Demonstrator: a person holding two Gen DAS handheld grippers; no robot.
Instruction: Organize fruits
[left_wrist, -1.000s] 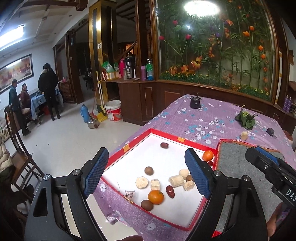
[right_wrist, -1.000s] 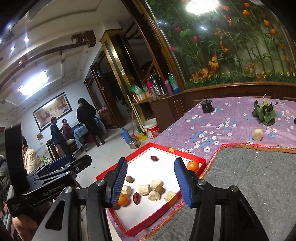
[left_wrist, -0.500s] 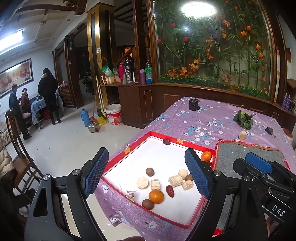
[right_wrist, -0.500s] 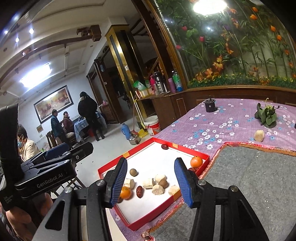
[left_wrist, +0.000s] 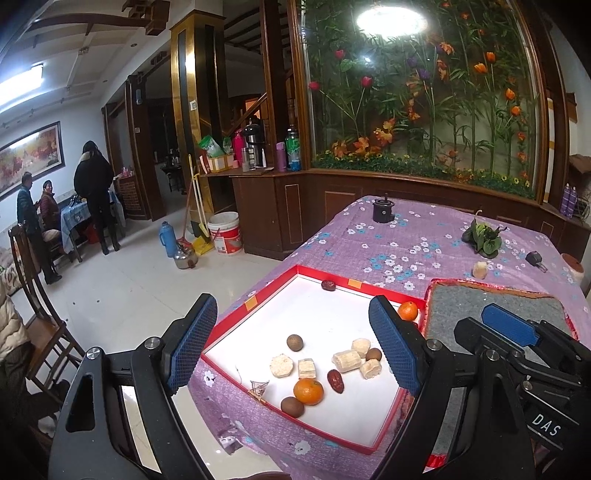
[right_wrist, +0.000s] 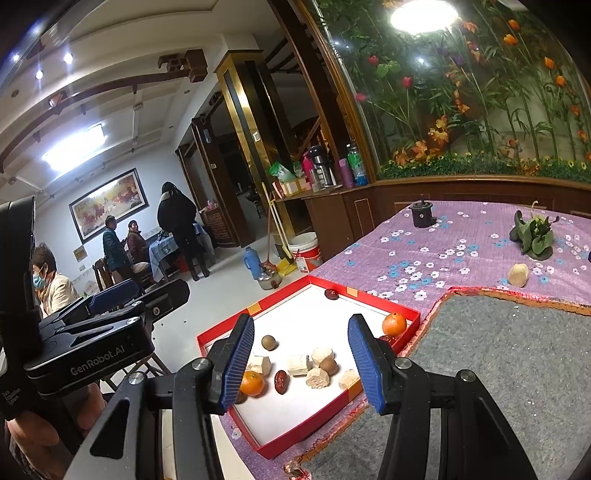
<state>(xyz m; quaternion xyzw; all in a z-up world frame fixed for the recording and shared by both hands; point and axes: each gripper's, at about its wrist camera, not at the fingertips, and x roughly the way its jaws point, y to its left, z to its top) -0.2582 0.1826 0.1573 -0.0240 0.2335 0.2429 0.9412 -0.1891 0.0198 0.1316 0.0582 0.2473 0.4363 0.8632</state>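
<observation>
A red tray (left_wrist: 373, 441) with a white floor sits at the near left corner of the purple flowered cloth (left_wrist: 413, 236). Inside lie an orange (left_wrist: 308, 391) near the front edge, a second orange (left_wrist: 407, 311) in the far right corner, brown round fruits, red dates and pale cut pieces (their kind is unclear). The left gripper (left_wrist: 295, 347) hovers above the tray, jaws spread wide and empty. The right gripper (right_wrist: 301, 363) hangs beside it over the grey mat (right_wrist: 517, 369), jaws parted, gripping nothing.
</observation>
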